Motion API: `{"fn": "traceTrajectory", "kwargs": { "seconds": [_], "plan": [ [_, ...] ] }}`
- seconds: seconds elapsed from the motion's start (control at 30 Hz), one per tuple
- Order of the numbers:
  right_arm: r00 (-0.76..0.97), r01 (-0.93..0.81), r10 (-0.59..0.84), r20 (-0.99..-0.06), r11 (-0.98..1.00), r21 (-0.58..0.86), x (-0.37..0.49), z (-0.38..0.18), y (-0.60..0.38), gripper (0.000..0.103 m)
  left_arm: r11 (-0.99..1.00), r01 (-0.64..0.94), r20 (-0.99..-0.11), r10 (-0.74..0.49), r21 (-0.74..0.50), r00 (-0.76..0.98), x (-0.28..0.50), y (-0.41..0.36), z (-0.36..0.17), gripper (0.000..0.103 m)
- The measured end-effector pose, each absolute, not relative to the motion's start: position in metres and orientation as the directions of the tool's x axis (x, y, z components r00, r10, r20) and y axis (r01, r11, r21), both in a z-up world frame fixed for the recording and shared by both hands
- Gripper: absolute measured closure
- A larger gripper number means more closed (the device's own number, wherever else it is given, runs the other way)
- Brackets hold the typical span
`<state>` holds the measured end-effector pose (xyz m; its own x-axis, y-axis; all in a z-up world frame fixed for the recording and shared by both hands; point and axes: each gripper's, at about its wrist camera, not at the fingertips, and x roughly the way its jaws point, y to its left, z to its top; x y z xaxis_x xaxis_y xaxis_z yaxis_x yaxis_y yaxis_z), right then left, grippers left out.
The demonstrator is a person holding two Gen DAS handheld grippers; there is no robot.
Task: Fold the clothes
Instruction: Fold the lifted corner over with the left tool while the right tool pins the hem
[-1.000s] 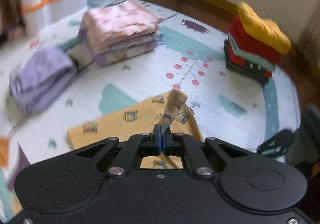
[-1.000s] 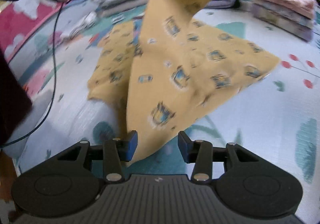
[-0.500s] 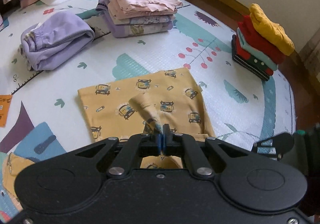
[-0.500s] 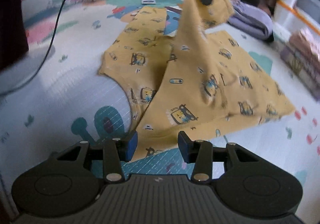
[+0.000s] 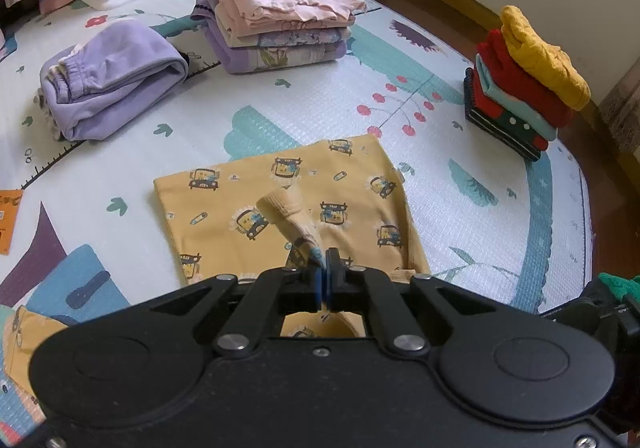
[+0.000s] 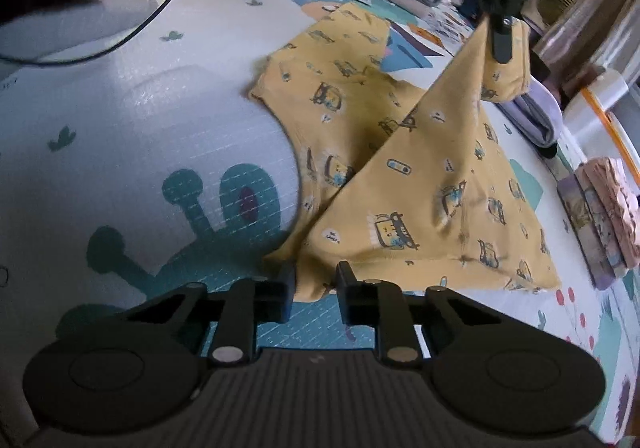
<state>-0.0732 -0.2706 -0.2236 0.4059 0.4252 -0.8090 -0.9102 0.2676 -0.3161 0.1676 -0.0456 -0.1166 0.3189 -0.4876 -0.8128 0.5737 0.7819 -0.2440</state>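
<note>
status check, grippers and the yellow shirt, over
Left gripper shut on shirt cuff, lifted. Right gripper closing around shirt corner, pads not yet pressing. Nothing in the way.

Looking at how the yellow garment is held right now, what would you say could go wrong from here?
1. The left tool pinches only a narrow ribbed cuff of the yellow garment; a pull might slip it free.
2. The right tool has just been closing on the garment's bottom corner, and only a small bit sits between the tips, so it may miss.
3. The lifted sleeve tents the fabric, so the fold could land creased.
</note>
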Motion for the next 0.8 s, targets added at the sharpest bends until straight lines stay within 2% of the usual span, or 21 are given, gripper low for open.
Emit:
{"fn": "traceTrajectory", "kwargs": {
  "seconds": [0.1,0.3,0.43,0.8],
  "plan": [
    [0.389,-0.918,0.425,-0.818,0.258,-0.303,-0.076,-0.229,-0.271,0.096,0.760,0.610,-0.801,-0.500,-0.224,0.329,0.162,-0.046,-0.108,0.102],
    [0.375,-0.923,0.440,-0.816,0.264,-0.281,-0.076,-0.230,-0.275,0.097,0.723,0.662,-0.735,-0.556,-0.198,0.388,0.144,-0.034,-0.072,0.102],
    [0.365,-0.925,0.449,-0.816,0.273,-0.263,-0.075,-0.230,-0.279,0.097,0.755,0.629,-0.752,-0.520,-0.183,0.406,0.138,-0.017,-0.082,0.102],
    [0.288,-0.946,0.453,-0.844,0.272,-0.177,-0.062,-0.226,-0.280,0.096,0.843,0.501,-0.870,-0.384,-0.194,0.309,0.151,0.016,-0.167,0.101]
  ]
}}
